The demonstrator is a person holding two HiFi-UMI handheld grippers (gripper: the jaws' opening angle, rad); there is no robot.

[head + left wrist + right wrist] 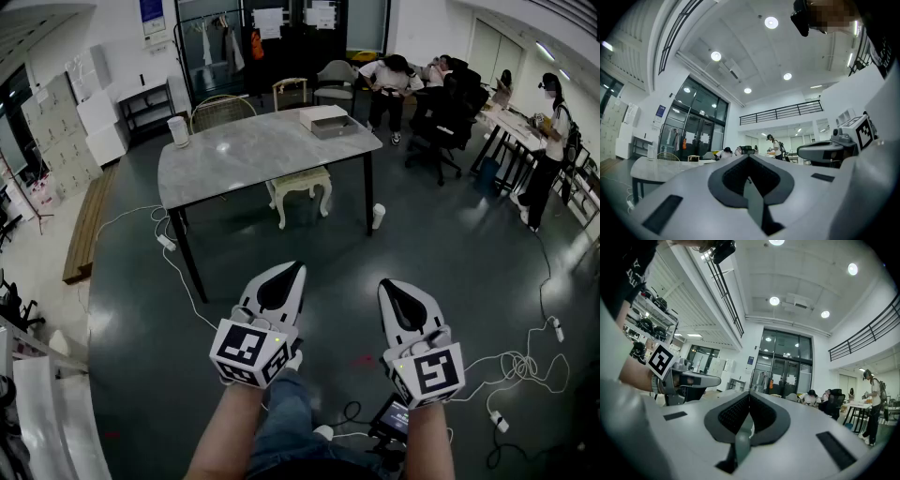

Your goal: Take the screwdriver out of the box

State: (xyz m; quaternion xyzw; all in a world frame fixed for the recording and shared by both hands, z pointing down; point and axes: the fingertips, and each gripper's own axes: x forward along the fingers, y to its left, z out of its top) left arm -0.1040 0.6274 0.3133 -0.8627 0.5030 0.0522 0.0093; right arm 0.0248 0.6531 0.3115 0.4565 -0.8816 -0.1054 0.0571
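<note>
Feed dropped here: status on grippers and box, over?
Left gripper, right gripper shut, empty. Box on table's far corner, well ahead; screwdriver unseen. White cable on floor between.

The left gripper point(296, 270) and the right gripper point(385, 284) each have a smooth white shell that narrows to a point, with a black drop-shaped inset on top. At the back of each sits a white cube point(251, 350) with black square markers. The fingers point(763, 416) carry dark grey ribbed pads. The person wears blue jeans point(281, 422).
</note>
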